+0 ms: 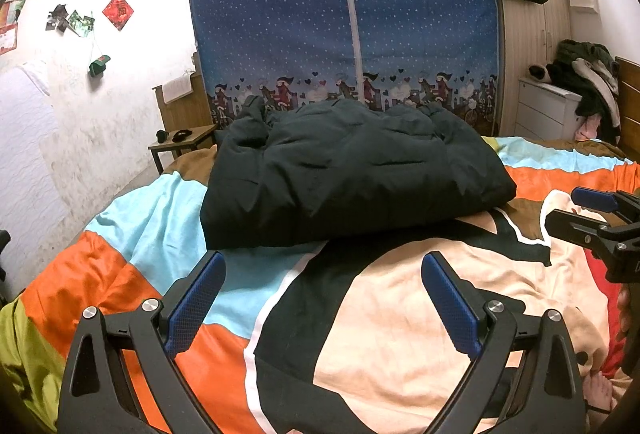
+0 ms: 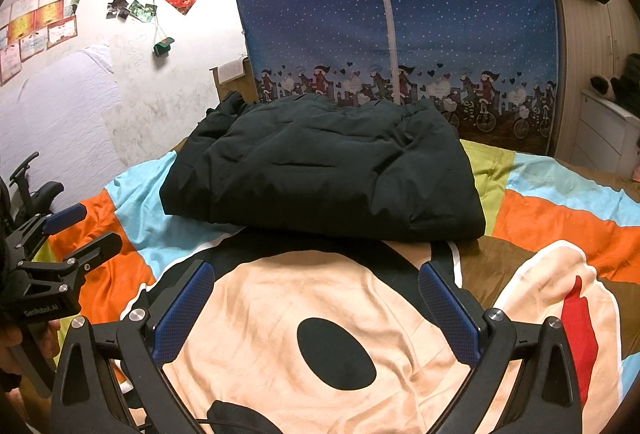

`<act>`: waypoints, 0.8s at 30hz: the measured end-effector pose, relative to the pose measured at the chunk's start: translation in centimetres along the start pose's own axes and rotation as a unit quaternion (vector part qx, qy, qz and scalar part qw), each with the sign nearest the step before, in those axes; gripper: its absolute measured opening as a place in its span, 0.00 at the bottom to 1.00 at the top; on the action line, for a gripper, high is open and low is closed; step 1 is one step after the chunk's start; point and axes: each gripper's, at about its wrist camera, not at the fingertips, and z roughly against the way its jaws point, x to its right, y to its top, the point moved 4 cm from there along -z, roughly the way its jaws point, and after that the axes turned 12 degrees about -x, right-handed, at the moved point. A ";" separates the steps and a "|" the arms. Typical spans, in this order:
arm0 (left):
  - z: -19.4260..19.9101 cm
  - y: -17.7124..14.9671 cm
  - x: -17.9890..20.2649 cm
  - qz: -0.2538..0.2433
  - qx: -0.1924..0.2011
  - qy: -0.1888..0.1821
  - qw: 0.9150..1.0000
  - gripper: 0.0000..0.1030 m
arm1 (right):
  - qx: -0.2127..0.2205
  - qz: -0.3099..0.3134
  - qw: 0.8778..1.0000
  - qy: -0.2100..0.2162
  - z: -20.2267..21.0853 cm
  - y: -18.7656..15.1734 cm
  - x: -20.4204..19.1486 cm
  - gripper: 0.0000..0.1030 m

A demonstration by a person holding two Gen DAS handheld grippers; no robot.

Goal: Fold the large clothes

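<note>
Jacket (image 1: 352,170) first: in the left wrist view, the big dark puffy jacket lies on the bed cover (image 1: 152,218), farther away than the tools, already doubled over into a thick bundle. One lumpy part, maybe a sleeve (image 1: 250,114), sticks up at its far left. The left gripper (image 1: 322,298) hangs over the cover just near the jacket's near edge, with its blue fingers (image 1: 196,302) spread wide and nothing held. The right gripper (image 1: 576,214) pokes in from the right side, spread apart too and holding nothing. In the right wrist view, the jacket (image 2: 324,170) sits in the middle of the bed, far side, and its near edge looks fairly straight. The right gripper (image 2: 318,298) is wide apart and empty above the cartoon face on the bed cover (image 2: 560,210). The left gripper (image 2: 76,230) shows at the left, also empty. I think the next good move is to grab both near corners together, pinch deep because the jacket is thick, and lift evenly. The lumpy bit should be tucked in so the bundle stays neat.
</note>
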 end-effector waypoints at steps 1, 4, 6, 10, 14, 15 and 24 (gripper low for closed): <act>0.0 0.0 0.0 0.000 -0.001 -0.001 1.000 0.93 | 0.000 0.000 1.000 0.000 0.0 0.0 0.0 1.00; 0.0 0.0 0.1 0.001 -0.001 -0.002 1.000 0.93 | 0.000 0.000 1.000 0.000 0.0 0.0 0.0 1.00; -0.1 -0.2 0.1 0.000 -0.002 -0.003 1.000 0.93 | -0.001 0.000 1.000 -0.001 0.0 0.0 0.0 1.00; -0.1 -0.4 0.2 -0.003 -0.003 -0.004 1.000 0.93 | -0.001 0.000 1.000 -0.001 0.0 0.0 0.0 1.00; -0.1 -0.4 0.1 -0.003 -0.003 -0.004 1.000 0.93 | -0.001 0.000 1.000 0.000 0.0 0.0 0.0 1.00; -0.2 -0.4 0.1 -0.003 -0.003 -0.004 1.000 0.93 | -0.001 0.000 1.000 0.000 0.0 0.0 0.0 1.00; -0.2 -0.8 0.4 -0.012 -0.018 -0.004 1.000 0.93 | -0.002 -0.001 1.000 0.000 0.0 0.0 0.0 1.00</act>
